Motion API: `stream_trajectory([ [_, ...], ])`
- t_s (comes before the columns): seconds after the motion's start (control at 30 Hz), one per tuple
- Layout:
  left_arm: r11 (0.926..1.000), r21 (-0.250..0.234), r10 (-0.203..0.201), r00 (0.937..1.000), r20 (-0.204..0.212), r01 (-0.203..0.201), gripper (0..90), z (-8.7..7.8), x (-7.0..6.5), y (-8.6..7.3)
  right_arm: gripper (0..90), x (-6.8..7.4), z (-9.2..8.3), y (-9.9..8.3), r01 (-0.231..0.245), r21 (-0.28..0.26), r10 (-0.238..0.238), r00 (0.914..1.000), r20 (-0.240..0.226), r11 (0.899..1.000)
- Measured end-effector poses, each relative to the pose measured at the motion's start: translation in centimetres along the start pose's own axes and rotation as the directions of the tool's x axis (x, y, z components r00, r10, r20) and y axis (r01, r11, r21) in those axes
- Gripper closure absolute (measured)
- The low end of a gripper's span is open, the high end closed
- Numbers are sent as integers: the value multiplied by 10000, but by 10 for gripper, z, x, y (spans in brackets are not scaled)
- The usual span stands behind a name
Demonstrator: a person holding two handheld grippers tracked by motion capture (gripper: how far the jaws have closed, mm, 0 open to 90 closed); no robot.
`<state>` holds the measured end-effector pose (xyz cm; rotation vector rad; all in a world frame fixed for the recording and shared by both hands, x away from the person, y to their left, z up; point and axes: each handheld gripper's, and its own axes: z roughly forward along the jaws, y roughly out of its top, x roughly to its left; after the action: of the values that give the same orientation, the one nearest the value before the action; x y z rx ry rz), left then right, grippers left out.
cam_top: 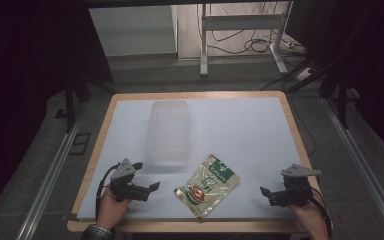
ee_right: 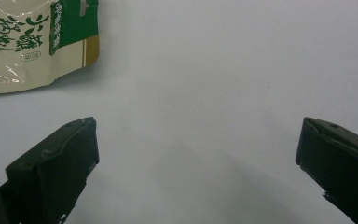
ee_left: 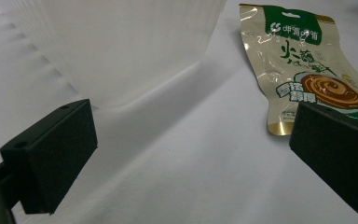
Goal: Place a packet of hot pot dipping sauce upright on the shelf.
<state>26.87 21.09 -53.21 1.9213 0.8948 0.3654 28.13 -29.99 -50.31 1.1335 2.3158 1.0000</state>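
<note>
— Sauce pouch [cam_top: 207, 185]: where does it lie on the desk?

— Near the front edge, about midway between the corners, flat on the white sheet. Going left to right: the left gripper [cam_top: 152, 187] sits near the front left corner, its jaws spread wide and holding nothing. Behind it and toward the middle stands a clear plastic container [cam_top: 169, 132], just beside the pouch's far left side. Then the pouch, then the right gripper [cam_top: 264, 192] near the front right corner, jaws likewise apart and empty.

— Which gripper is nearer?

— The left one, I judge; its jaw tip is close to the pouch's lower left edge, while the right gripper stands farther off across bare sheet.

— And the pouch's long axis?

— It runs diagonally, from the front left toward the back right, green header end farthest from the person. In the left gripper view the pouch [ee_left: 303, 65] lies ahead and to the right of the jaws.
</note>
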Motion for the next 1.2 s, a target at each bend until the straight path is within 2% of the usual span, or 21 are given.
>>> stream_trajectory([
  [0.17,10000,-34,6,10000,-15,-6,8,0,0,0,0,1,0,2,-1,-111,0,9999,-141,9999],
  [0.63,10000,15,42,10000,-25,-42,9,1,0,0,2,10,7,9,458,-122,-463,9980,-433,9989],
  [0.97,10000,37,55,10000,-9,-55,8,1,0,0,3,15,12,15,398,-377,-424,9965,-721,9985],
  [1.2,10000,56,70,10000,-12,-70,9,2,-1,0,2,20,17,21,576,-415,-610,9943,-873,9975],
])
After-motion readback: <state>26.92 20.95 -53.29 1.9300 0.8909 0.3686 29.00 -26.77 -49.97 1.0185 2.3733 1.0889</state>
